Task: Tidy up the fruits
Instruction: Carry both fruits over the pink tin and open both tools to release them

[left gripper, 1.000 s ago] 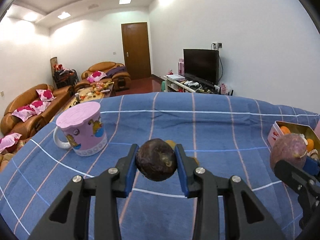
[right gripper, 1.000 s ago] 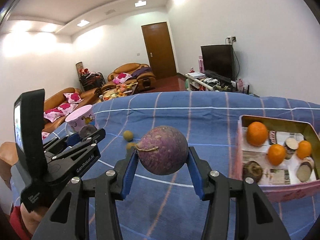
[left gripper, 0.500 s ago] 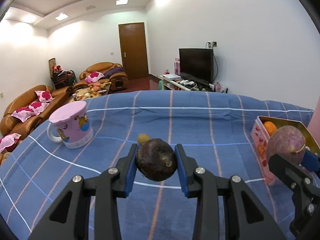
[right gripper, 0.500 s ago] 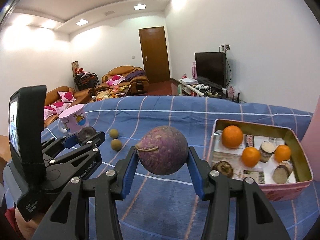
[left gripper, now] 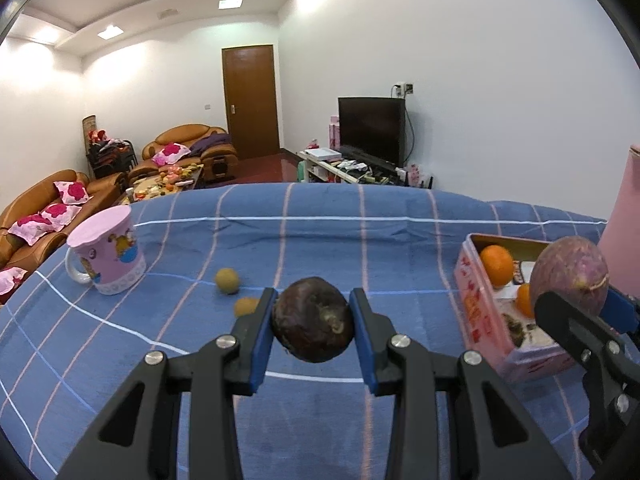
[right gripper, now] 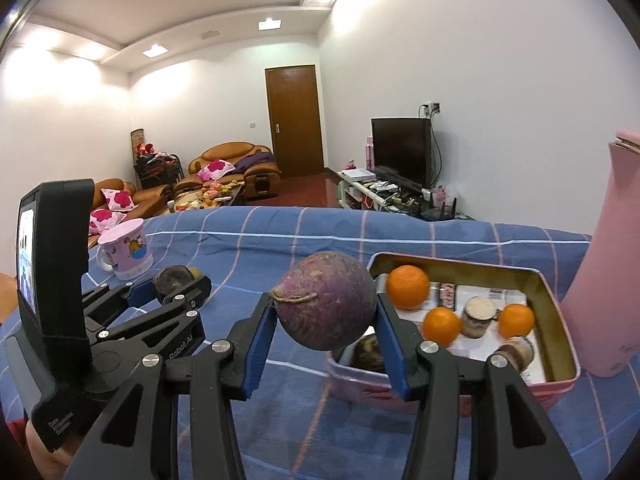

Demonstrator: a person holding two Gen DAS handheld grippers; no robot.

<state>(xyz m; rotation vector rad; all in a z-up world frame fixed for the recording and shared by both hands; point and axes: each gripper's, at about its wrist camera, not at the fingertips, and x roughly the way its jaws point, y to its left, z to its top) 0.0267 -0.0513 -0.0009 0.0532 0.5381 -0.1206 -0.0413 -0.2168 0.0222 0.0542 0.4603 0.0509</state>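
My left gripper is shut on a dark brown wrinkled fruit, held above the blue checked cloth. My right gripper is shut on a larger round purple fruit, held over the near left corner of the pink tin box. The box holds three oranges, a dark fruit and two small jars. Two small yellow-brown fruits lie on the cloth ahead of the left gripper. The left gripper also shows in the right wrist view.
A pink cartoon mug stands on the cloth at the left. A tall pink bottle stands right of the box. Sofas, a door and a TV are in the room behind.
Both grippers have moved right toward the box with their fruits held. The purple fruit now hangs over the box's near left corner. The mug has slid left in view.
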